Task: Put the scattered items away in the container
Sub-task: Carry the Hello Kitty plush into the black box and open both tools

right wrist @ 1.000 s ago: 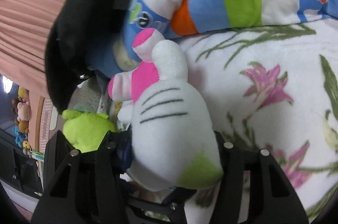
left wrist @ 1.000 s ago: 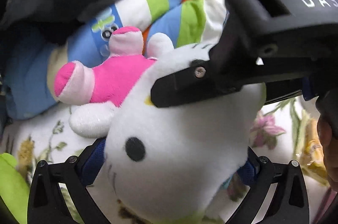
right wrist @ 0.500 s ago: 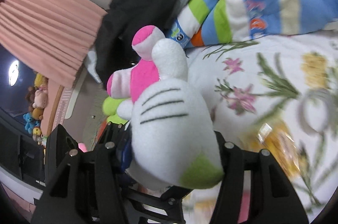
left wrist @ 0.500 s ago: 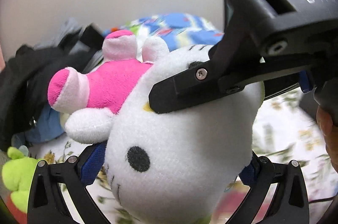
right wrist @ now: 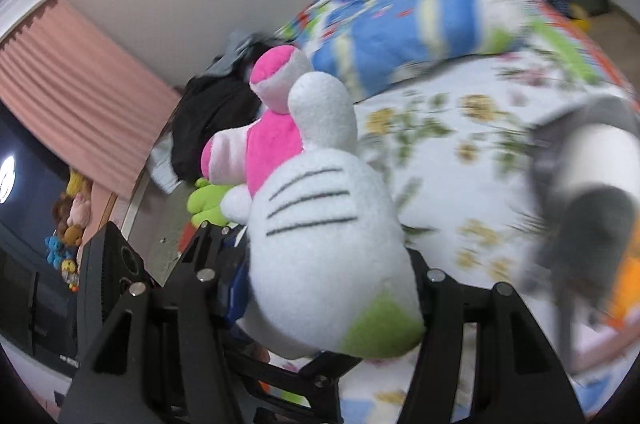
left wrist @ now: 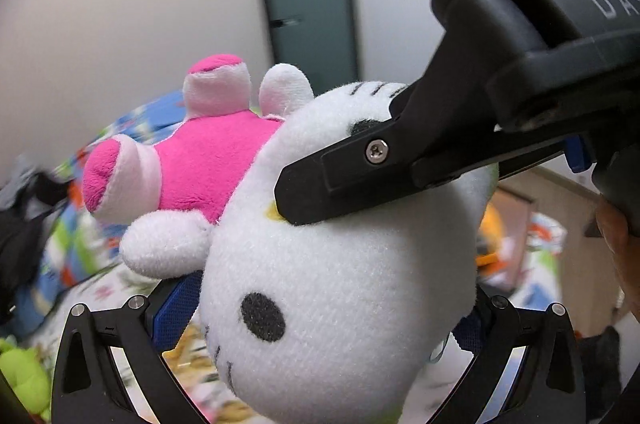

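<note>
At far left a lime-green plush (right wrist: 208,202) lies by dark clothing (right wrist: 212,116) at the bed's edge. The white cat plush in a pink outfit (left wrist: 340,288) is held in the air above the floral bedspread (right wrist: 448,160), gripped from both sides: the left hand-held gripper (left wrist: 332,352) is clamped on its head, and the right hand-held gripper (right wrist: 324,288) pinches the same head, its jaws having just been opening slightly with the plush between them. A striped blue quilt (right wrist: 404,12) is bunched behind. At right, a blurred grey-and-white shape I cannot identify.

Black left gripper (left wrist: 320,308), blue pads, silver screws, white "DAS" lettering
</note>
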